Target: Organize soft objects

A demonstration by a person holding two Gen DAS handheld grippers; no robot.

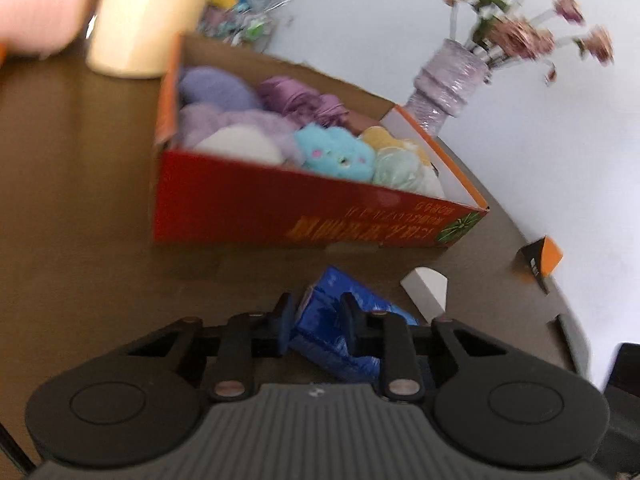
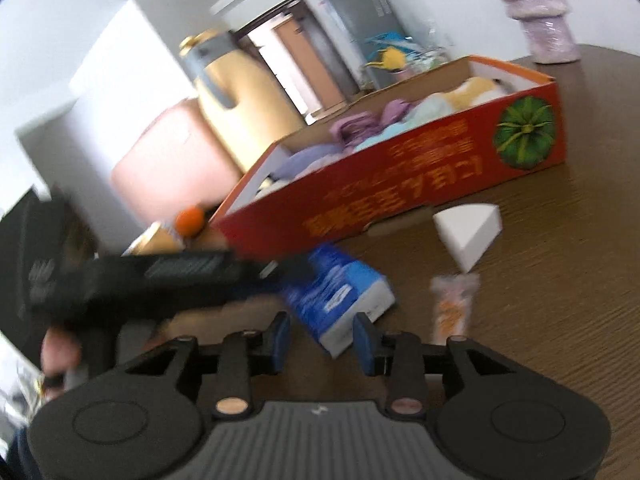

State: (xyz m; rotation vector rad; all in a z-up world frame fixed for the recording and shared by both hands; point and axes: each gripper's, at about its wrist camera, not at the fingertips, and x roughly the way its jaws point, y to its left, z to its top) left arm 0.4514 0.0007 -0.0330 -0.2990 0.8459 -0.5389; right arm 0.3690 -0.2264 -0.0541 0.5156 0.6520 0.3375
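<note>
A blue tissue pack [image 1: 334, 322] lies on the brown table in front of the red box [image 1: 280, 204]. My left gripper [image 1: 316, 320] has its fingers on either side of the pack and is closed on it. The box holds several soft toys, among them a light blue plush [image 1: 336, 152] and purple ones [image 1: 224, 92]. In the right wrist view the same pack [image 2: 340, 296] lies just ahead of my right gripper [image 2: 322, 340], which is open and empty. The left gripper [image 2: 296, 270] reaches onto the pack from the left there. The box [image 2: 400, 192] stands behind.
A white foam wedge [image 1: 426, 286] [image 2: 470, 232] lies right of the pack. A small orange-white packet [image 2: 452, 304] lies near my right gripper. A purple vase with flowers [image 1: 448, 80] stands behind the box. A cream jug [image 2: 236, 92] and a pink chair [image 2: 172, 160] are at the left.
</note>
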